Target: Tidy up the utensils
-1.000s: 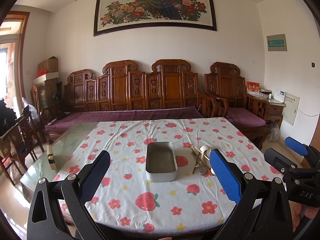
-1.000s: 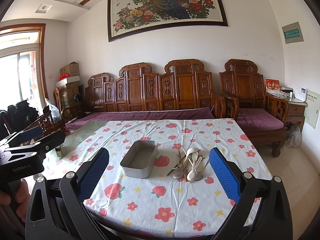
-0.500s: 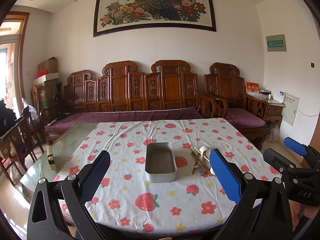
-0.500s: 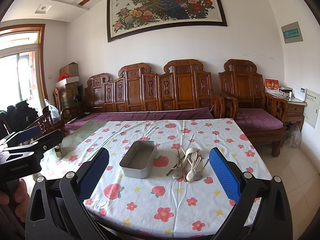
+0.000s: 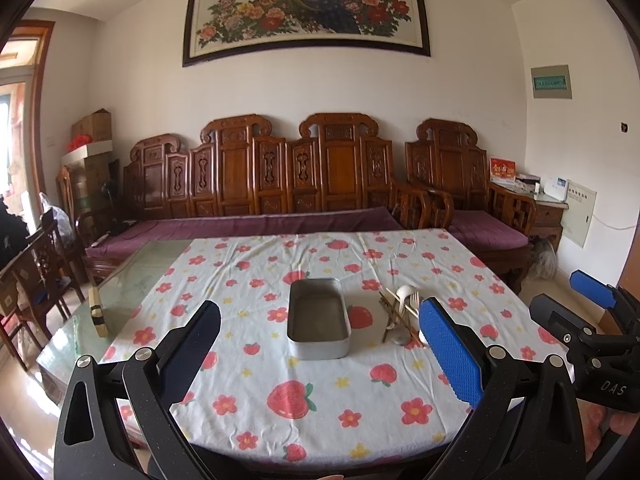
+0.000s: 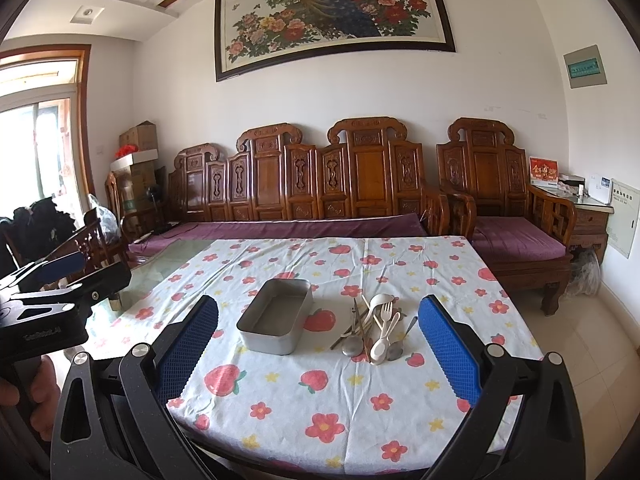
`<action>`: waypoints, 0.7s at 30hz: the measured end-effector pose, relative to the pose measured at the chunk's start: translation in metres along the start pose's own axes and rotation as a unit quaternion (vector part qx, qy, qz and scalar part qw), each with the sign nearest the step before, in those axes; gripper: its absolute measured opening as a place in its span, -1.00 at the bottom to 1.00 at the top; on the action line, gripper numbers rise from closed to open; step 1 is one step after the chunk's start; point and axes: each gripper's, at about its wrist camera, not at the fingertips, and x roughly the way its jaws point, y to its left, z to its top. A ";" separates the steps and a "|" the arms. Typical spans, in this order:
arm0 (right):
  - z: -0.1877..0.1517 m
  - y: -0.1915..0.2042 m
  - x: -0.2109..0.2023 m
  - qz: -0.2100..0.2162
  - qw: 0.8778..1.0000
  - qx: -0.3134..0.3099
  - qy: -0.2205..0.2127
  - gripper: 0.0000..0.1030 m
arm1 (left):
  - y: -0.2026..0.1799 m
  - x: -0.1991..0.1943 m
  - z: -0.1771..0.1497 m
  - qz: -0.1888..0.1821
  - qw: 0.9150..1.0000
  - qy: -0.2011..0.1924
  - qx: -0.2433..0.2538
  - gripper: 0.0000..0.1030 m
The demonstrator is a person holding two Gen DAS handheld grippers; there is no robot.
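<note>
utensils (image 6: 374, 330) lie heaped just right of the empty tin (image 6: 276, 322), handles pointing away, nearer the right gripper (image 6: 318, 354); both grippers gape wide, left gripper (image 5: 320, 354) too.

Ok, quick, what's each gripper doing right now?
Left gripper: open, holding nothing.
Right gripper: open, holding nothing.

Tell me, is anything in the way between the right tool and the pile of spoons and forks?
Nothing visible is. The right tool is open and held back over the near table edge. Only bare flowery tablecloth lies before the utensil pile. The metal tray sits beside the pile, to its left.
</note>
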 end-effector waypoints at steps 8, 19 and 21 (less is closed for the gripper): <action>-0.013 -0.012 0.017 -0.009 1.000 0.001 0.021 0.94 | 0.007 0.031 -0.019 -0.012 0.999 0.044 0.001 0.87; -0.027 -0.033 0.061 -0.019 0.999 -0.006 0.048 0.76 | 0.008 0.079 -0.036 -0.024 0.996 0.084 0.000 0.87; -0.026 -0.038 0.072 -0.019 0.998 -0.013 0.054 0.72 | 0.005 0.089 -0.039 -0.026 0.996 0.090 0.003 0.87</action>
